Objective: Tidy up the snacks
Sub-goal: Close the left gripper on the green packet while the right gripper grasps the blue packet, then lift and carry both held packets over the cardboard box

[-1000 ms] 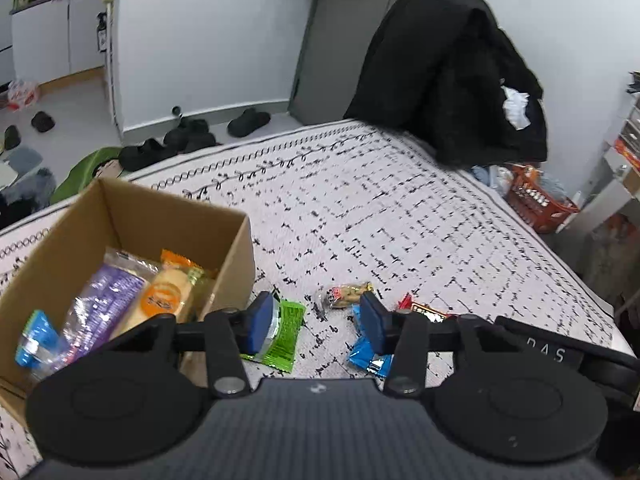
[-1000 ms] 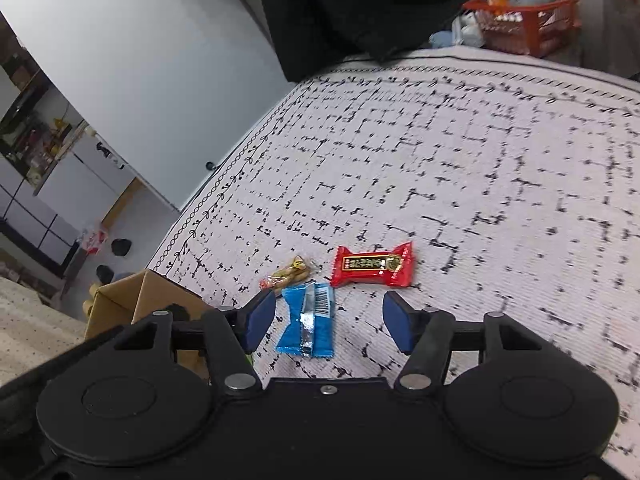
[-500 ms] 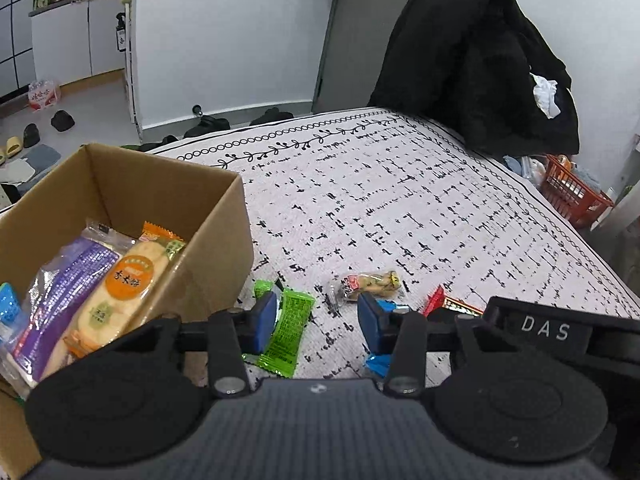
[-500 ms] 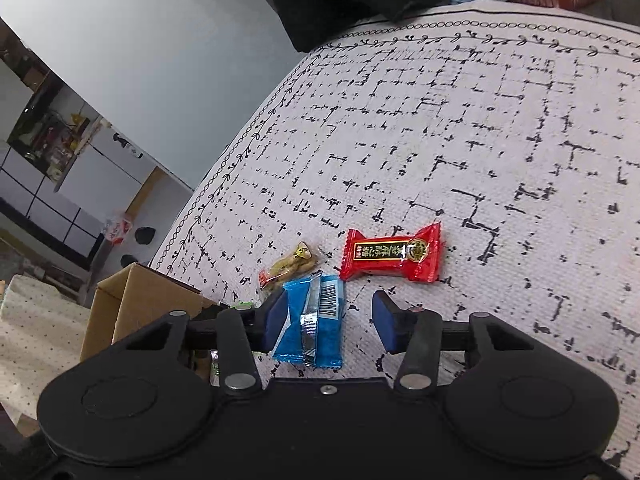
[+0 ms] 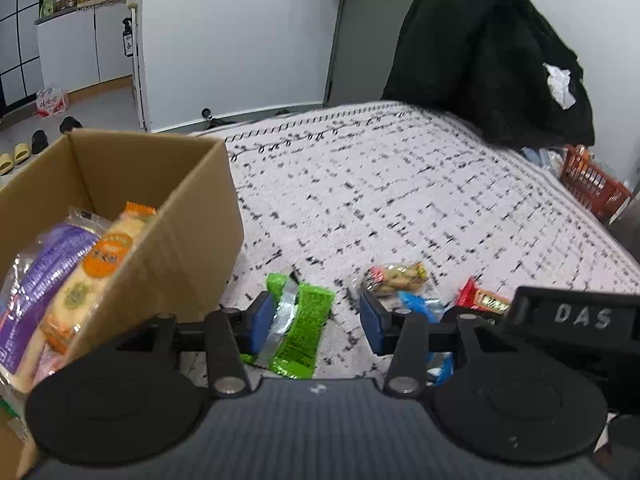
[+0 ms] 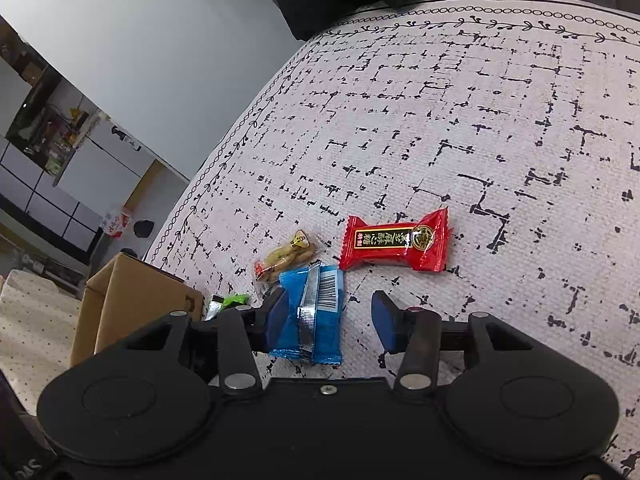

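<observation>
A white cloth with black dashes [image 5: 400,184] covers the surface on which everything lies. At its left edge stands an open cardboard box [image 5: 168,216], already holding a purple packet [image 5: 44,276] and a pale cracker packet with orange labels [image 5: 92,276] leaning against the box's near wall. Beyond the far edge a black coat [image 5: 480,52] hangs, with an orange basket [image 5: 592,188] low at the right.

Four loose snacks lie in a row just right of the box. The green packet [image 5: 300,328] is nearest the box; it lies between the two blue pads of the left tool [image 5: 316,320], closer to the left pad, and neither pad presses on it. This tool's jaws are opening and hold nothing. A small clear packet of yellowish pieces [image 5: 394,278] lies just beyond the tool's right pad.

The blue packet [image 6: 316,316], barcode side up, lies between the pads of the right tool [image 6: 330,320], against or just beside the left pad, with a clear gap to the right pad. This tool stands partly open with nothing gripped. The red candy bar [image 6: 394,242] lies just ahead of the right tool, slightly to the right, apart from both pads. From this view the clear packet touches or nearly touches the blue packet's far corner.
</observation>
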The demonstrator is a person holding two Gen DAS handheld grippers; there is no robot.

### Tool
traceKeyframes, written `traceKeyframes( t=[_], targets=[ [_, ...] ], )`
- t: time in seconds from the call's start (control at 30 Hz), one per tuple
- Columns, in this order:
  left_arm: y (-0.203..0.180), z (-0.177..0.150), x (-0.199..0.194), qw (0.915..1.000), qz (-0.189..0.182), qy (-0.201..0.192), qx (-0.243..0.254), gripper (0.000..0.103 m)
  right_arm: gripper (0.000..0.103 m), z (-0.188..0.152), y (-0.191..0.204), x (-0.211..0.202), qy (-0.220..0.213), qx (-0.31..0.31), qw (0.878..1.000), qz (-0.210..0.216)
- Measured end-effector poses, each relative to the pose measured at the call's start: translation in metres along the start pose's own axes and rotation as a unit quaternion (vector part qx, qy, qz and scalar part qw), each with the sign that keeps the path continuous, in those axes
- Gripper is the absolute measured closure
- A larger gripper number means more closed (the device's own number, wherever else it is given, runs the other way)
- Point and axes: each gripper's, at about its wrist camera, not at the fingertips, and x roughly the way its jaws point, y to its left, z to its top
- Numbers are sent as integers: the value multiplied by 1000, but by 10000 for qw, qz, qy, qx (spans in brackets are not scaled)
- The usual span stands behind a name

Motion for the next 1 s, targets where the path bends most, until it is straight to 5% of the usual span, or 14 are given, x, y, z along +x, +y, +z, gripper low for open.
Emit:
traceKeyframes(
  t=[0.27, 0.37, 0.57, 0.7, 1.0],
  targets=[
    [6, -7, 13, 9999, 96, 113, -60, 56, 56, -5, 10, 5, -9, -161, 9998, -107],
    [13, -9, 15, 9993, 103, 296, -227, 68, 56, -6, 15, 7, 0, -243, 9996, -134],
    [16, -7, 4, 9992, 20, 265, -287, 71, 56, -9, 23, 12, -25, -393, 9989, -257],
    [18, -3, -4, 9992, -55, 280, -291, 71, 73, -11, 25, 12, 10, -564, 9975, -437],
    [21, 7, -27, 9992, -220, 222, -231, 71, 77, -15, 35, -13, -211, -696, 9964, -440]
  ],
)
